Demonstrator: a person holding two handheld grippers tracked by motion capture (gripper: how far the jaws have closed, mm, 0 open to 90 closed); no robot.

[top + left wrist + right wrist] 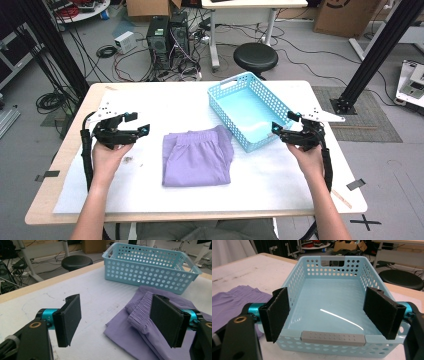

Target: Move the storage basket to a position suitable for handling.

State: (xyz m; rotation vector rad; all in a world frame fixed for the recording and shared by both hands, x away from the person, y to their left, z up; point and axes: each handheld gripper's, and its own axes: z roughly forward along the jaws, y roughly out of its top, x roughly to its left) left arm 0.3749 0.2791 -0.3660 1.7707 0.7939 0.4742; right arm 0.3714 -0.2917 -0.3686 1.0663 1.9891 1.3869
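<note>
both grippers (134, 124) (285, 122) released beside folded soft purple shorts (197, 156) and perforated plastic basket (248, 108)

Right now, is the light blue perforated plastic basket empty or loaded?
Empty. The light blue perforated plastic basket shows a bare glossy floor in the right gripper view; the folded purple cloth lies beside it on the table.

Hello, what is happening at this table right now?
A person holds a gripper in each hand above a white-covered table. The left gripper and the right gripper are both open and hold nothing. Between them lies a folded purple garment. Beside it stands an empty light blue basket, which the right gripper faces.
</note>
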